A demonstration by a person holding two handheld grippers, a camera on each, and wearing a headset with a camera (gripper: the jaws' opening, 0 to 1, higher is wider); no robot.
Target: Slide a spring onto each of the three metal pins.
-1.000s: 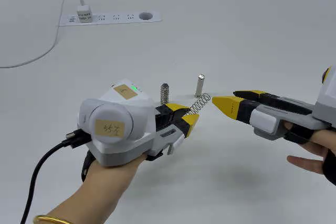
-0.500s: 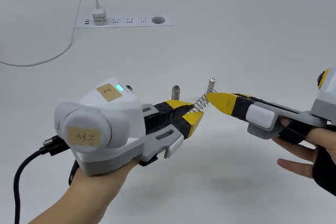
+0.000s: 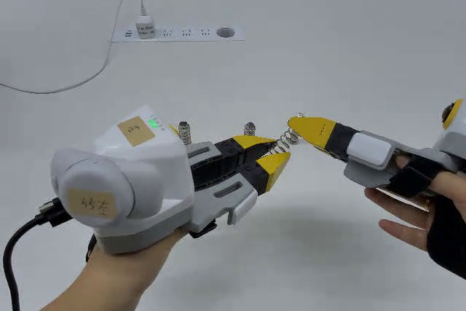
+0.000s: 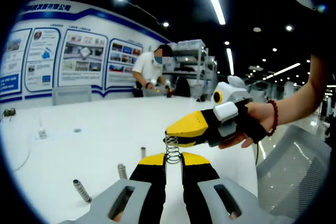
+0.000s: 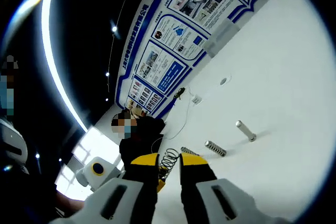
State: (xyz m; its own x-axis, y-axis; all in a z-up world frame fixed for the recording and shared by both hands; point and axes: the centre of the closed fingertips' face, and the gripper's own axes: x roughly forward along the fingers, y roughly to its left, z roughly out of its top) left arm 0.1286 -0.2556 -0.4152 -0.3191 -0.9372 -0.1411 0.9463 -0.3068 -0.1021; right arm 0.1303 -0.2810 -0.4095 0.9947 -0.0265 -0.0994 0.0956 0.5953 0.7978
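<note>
My left gripper (image 3: 277, 152) is shut on one end of a small steel spring (image 3: 285, 140), held above the white table. My right gripper (image 3: 293, 121) comes in from the right, and its yellow tips close on the spring's other end. In the left gripper view the spring (image 4: 172, 148) stands up between my jaws, with the right gripper (image 4: 170, 132) at its top. The right gripper view has the spring (image 5: 169, 157) between its own jaws. Two pins wear springs (image 3: 185, 133) (image 3: 250, 128). A third pin (image 4: 143, 152) (image 5: 245, 130) is bare.
A white power strip (image 3: 178, 33) with a plugged charger and a trailing cable lies at the table's far side. The white table (image 3: 349, 49) spreads around the pins. A person (image 4: 152, 72) stands at a bench far behind.
My right gripper has moved left and up until its tips meet the free end of the spring. My left gripper has kept hold of the spring. The head camera has shifted.
</note>
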